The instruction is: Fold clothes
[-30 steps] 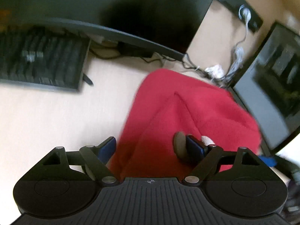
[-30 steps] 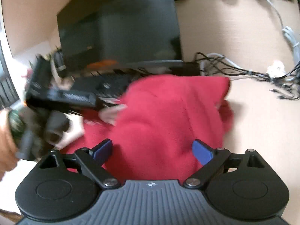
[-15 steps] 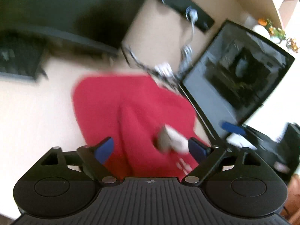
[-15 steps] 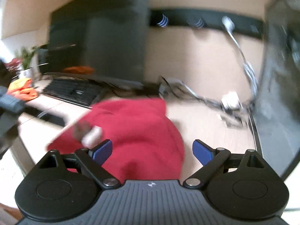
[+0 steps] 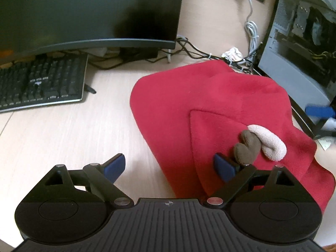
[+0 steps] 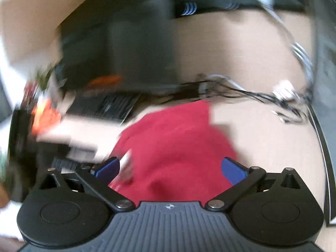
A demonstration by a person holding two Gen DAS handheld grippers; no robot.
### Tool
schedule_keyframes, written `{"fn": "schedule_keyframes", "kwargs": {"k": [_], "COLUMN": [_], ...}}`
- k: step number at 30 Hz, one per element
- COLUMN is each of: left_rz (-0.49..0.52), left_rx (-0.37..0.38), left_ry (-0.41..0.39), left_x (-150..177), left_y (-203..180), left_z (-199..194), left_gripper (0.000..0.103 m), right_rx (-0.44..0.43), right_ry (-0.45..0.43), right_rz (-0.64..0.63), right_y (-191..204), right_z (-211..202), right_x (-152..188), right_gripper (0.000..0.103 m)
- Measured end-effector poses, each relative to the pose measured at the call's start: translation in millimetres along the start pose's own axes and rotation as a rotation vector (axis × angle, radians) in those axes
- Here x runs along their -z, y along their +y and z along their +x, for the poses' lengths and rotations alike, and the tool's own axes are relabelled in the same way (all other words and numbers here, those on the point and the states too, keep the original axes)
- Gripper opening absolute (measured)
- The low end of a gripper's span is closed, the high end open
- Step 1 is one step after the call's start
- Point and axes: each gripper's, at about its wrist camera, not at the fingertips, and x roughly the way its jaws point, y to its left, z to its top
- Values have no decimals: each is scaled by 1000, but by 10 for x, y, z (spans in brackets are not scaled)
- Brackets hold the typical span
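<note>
1. In the left wrist view we see the left gripper [image 5: 169, 167] with its fingers [image 5: 114, 166] spread wide and nothing clamped; they have just been opening. One finger hangs over bare worktop [image 5: 63, 130], the other over the red garment [image 5: 210, 105], and we cannot tell whether that one touches the cloth.
2. The red garment lies loosely folded on the worktop, to the right of the keyboard [image 5: 40, 82], with one flap laid over its near half.
3. A brown and cream fuzzy piece [image 5: 258, 142] sits on that flap, just beside the finger on that side.
4. Behind the garment runs a tangle of cables [image 5: 210, 55]; a dark monitor [image 5: 84, 10] stands behind the keyboard, and a glass-sided computer case [image 5: 304, 42] stands right of the garment.
5. A blue-tipped piece [image 5: 320, 111] shows at the far right edge of the garment, in front of the case; we cannot tell what it belongs to.
6. In the right wrist view, which is heavily blurred, the right gripper [image 6: 171, 169] has its fingers [image 6: 234, 170] released and fully apart, having just been opening, and gripping nothing.
7. The red garment [image 6: 174, 142] lies between and beyond those fingers, on the worktop [image 6: 262, 136].
8. Left of the garment are the keyboard [image 6: 109, 105] and an orange smear [image 6: 45, 113] we cannot identify; cables [image 6: 252, 94] trail behind it.
</note>
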Motion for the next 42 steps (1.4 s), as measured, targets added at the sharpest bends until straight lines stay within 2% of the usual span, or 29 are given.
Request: {"fn": "schedule_keyframes", "kwargs": {"k": [2,6,7,10,12,16,20,23,29,32,35,39,42], "left_rz": [-6,-20,-47,-258,-352,-383,-390,-422,-456,-441,-456,-478,-468], "left_rx": [1,18,46,232,293,329,333,354,360,352,365,383,340], "left_ry": [1,1,0,16,28,86,147,151,140,133,101,-5,-100], "left_x": [-3,-16,-19,-8,13,42,99,110,100,98,148,147,92], "left_y": [-4,28,68,325,429,399,258,214,169,179,196,304,520], "left_z": [-3,10,-6,-75,-104,9,206,305,442,434,384,91,-252], "left_gripper": [95,95,95,95,95,96,97,98,99,99,99,98,98], "right_rx": [26,-57,-85,-132,-152,-192,-267,-329,-399,-415,-466,-469,-575], "right_ry": [53,274,284,297,307,362,401,420,386,378,418,412,377], "right_rz": [52,189,223,267,259,261,326,368,461,463,437,218,222], "right_y": [-276,-736,-796,-898,-947,-930,-1052,-1168,-1274,-1229,-1008,-386,-53], "right_z": [195,754,810,902,938,922,934,1000,1158,1197,1200,1089,1182], "right_x": [-114,-154,-134,-162,-208,-185,-163,-139,-55,-29,19,-40,-166], "right_gripper": [103,103,103,103,103,103,103,103,103,103,103,103,103]}}
